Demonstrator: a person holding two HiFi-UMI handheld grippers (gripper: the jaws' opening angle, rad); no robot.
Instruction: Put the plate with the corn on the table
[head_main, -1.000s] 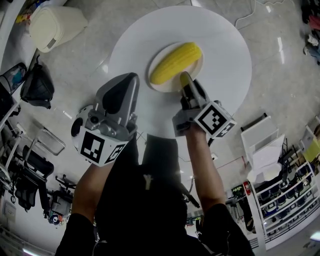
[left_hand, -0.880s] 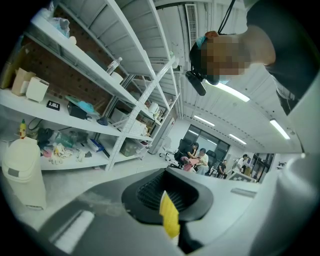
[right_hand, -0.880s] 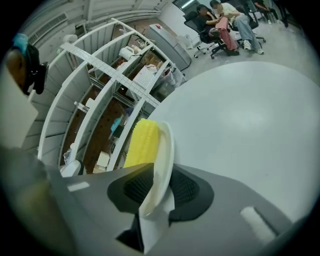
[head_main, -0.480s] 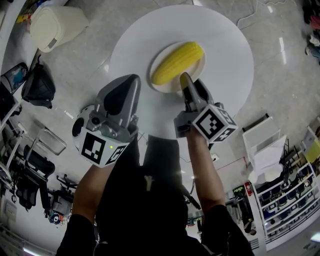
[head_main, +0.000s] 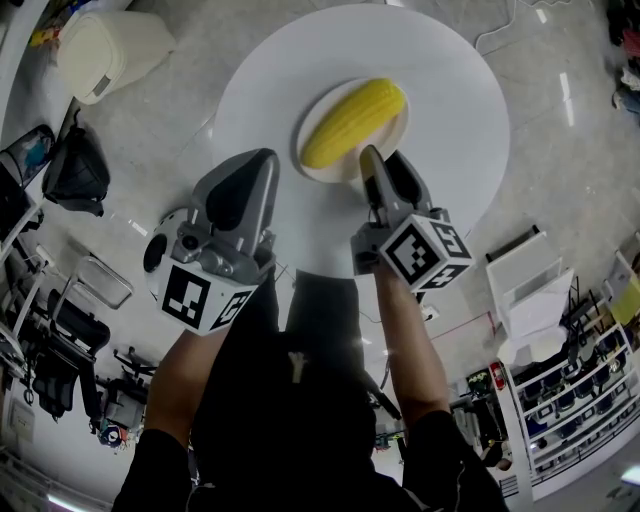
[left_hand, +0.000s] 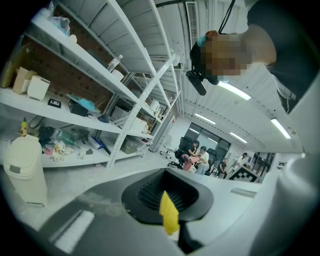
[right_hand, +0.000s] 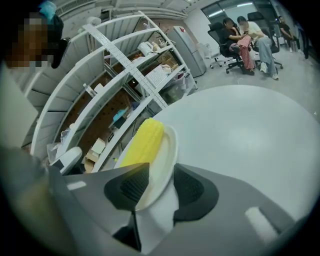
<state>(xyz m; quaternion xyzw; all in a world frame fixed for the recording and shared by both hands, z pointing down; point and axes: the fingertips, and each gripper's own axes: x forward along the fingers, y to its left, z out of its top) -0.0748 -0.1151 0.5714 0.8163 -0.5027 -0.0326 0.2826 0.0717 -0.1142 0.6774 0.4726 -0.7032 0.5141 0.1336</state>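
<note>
Right gripper view: the right gripper (right_hand: 161, 172) has just been opening its jaws, which stand apart with the near rim of the plate (right_hand: 169, 145) between the pads, one pad plainly clear of it. Past the rim the corn (right_hand: 142, 142) runs lengthwise away from the jaws, and the plate appears to rest on the round white table (right_hand: 240, 125), so letting go likely means drawing straight back. The left gripper (head_main: 250, 172), jaws apart and empty, hangs farther off at the table's near edge.
</note>
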